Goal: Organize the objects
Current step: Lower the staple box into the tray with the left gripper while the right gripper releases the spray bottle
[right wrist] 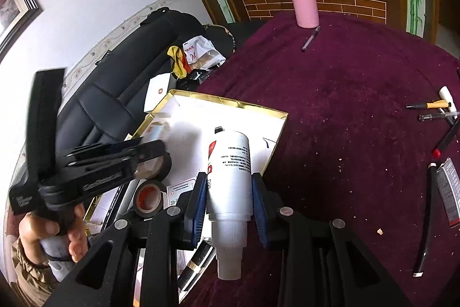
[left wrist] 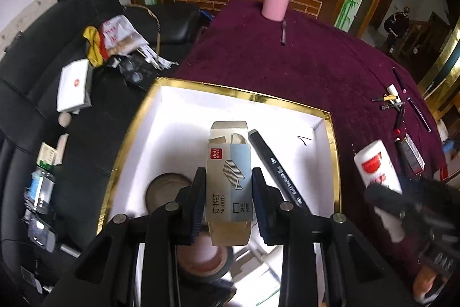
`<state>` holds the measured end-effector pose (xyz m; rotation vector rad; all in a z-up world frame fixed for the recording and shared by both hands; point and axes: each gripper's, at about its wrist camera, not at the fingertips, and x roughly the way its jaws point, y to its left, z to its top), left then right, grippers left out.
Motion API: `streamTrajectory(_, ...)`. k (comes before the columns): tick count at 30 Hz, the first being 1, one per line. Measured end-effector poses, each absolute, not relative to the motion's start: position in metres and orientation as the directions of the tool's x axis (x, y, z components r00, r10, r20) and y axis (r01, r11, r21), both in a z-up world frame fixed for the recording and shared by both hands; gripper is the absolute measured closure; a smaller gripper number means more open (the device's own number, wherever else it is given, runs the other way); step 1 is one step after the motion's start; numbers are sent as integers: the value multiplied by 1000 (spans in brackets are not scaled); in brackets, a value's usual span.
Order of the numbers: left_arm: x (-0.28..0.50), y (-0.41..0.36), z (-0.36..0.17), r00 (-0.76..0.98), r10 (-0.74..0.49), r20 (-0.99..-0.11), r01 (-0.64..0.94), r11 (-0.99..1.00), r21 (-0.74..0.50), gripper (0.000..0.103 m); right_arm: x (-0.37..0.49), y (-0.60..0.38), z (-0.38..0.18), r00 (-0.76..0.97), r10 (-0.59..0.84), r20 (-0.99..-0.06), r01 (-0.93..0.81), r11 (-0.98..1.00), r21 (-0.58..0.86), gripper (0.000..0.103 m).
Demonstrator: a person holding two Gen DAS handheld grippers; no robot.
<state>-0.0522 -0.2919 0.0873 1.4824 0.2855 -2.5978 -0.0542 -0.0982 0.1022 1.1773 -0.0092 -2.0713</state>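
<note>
The left wrist view looks down into a white box with a gold rim [left wrist: 247, 94], sitting on a surface covered in purple cloth [left wrist: 302, 53]. The left hand-held gripper [left wrist: 228, 197] is clamped on a staple box [left wrist: 228, 177], held above the box interior. Only this view shows, inside the box, a black marker [left wrist: 276, 171] just right of the staple box and a roll of tape [left wrist: 201, 261] beneath the fingers. The right wrist view alone shows a person's hand [right wrist: 49, 235] at far left, then the right hand-held gripper [right wrist: 230, 203] clamped on a white bottle [right wrist: 230, 163], cap toward the camera, over the box's right edge. Both views show a pink flask [right wrist: 304, 2] at the far side.
</note>
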Motion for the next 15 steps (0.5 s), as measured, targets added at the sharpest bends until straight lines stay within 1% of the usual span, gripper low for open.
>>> streamTrajectory(4,-71,-289,70,-469,-13,-883,212,-972,-98,73,-55,-102,99,-298,-602,-741,594,-725,349,70)
streamTrajectory(9,-89,-300,47,-418,-20,-908,257,-961,-98,73,-58,-106,96,-297,-596,-746,597,-726,342,70)
streamTrajectory(15,-77,-309,36,-397,-16,-918,275,-956,-103,73,-72,-119,96,-299,-581,-757,608,-727,319,70)
